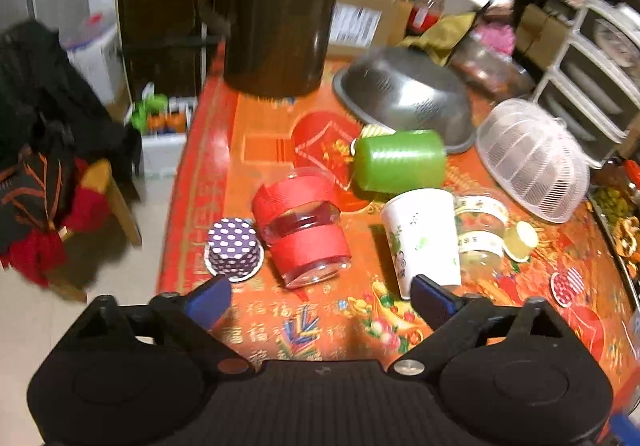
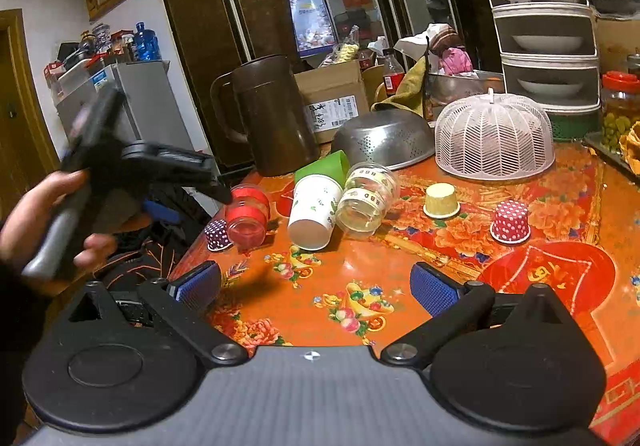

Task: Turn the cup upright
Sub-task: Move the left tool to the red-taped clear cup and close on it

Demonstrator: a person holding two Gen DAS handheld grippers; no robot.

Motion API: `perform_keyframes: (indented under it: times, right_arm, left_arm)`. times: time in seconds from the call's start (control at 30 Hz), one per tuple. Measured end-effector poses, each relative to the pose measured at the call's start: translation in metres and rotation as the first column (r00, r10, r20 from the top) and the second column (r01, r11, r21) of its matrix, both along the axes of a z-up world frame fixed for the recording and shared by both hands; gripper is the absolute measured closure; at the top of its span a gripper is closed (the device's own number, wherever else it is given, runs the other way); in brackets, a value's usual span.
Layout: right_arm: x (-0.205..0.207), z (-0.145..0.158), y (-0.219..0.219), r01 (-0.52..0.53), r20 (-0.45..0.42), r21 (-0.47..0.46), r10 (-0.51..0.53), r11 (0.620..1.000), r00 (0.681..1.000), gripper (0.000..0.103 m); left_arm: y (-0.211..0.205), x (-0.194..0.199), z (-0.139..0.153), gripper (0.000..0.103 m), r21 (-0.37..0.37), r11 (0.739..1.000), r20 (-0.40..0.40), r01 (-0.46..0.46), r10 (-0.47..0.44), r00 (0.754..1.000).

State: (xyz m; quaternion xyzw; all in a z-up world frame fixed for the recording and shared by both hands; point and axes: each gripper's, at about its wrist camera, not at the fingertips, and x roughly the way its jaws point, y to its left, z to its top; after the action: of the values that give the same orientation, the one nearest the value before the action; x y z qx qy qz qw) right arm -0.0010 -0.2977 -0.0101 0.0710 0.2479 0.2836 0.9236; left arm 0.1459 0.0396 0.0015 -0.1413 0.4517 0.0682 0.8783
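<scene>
Several cups lie on their sides on the orange patterned table (image 1: 320, 326): a clear glass with red tape bands (image 1: 302, 230), a white paper cup (image 1: 422, 238), a green cup (image 1: 400, 161) and a clear glass with yellow tape (image 1: 480, 230). In the right wrist view they show as the red-taped glass (image 2: 248, 216), white cup (image 2: 314, 210), green cup (image 2: 326, 166) and yellow-taped glass (image 2: 368, 202). My left gripper (image 1: 320, 300) is open and empty, just short of the red-taped glass; it shows in the right wrist view (image 2: 176, 182) above the table's left edge. My right gripper (image 2: 316, 288) is open and empty over the table.
Small paper liners stand upside down: purple dotted (image 1: 234, 248), yellow (image 2: 440, 200), red dotted (image 2: 510, 222). A dark brown jug (image 1: 276, 10), an overturned steel colander (image 1: 404, 94) and a white mesh food cover (image 1: 532, 160) stand behind. The table's left edge drops to the floor.
</scene>
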Motion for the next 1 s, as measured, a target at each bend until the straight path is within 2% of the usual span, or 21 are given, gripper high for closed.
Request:
perform_keyframes:
  times: [0.2,0.33,0.6,0.73,0.8,0.9,1.0]
  right_arm:
    - [0.000,-0.003,-0.021,0.024,-0.004,0.029,-0.024,0.999,1.000,0.001]
    - [0.002,-0.007,-0.032,0.038,-0.011,0.046,-0.038,0.998,0.999,0.001]
    - [0.006,-0.013,-0.047,0.042,-0.025,0.077,-0.041,0.996,0.999,0.001]
    - [0.006,-0.015,-0.052,0.046,-0.027,0.090,-0.044,0.995,0.999,0.001]
    - [0.006,-0.016,-0.054,0.049,-0.030,0.096,-0.046,0.994,0.998,0.001]
    - [0.008,-0.018,-0.055,0.048,-0.037,0.104,-0.045,0.993,0.998,0.001]
    - [0.009,-0.018,-0.053,0.042,-0.040,0.103,-0.038,0.994,0.998,0.001]
  left_arm:
    - [-0.010,0.032,-0.017,0.009,-0.002,0.999,-0.087,-0.041,0.041,0.995]
    - [-0.009,0.047,-0.024,0.013,-0.007,0.997,-0.136,-0.078,0.077,0.988]
    - [-0.009,0.064,-0.033,0.019,0.016,0.991,-0.173,-0.135,0.135,0.976]
    - [-0.012,0.067,-0.039,0.029,0.054,0.988,-0.197,-0.148,0.155,0.968]
    - [-0.014,0.068,-0.041,0.031,0.060,0.988,-0.202,-0.141,0.150,0.968]
    - [-0.018,0.067,-0.042,0.042,0.084,0.988,-0.206,-0.131,0.146,0.968]
    - [-0.018,0.064,-0.041,0.042,0.089,0.989,-0.201,-0.121,0.136,0.970]
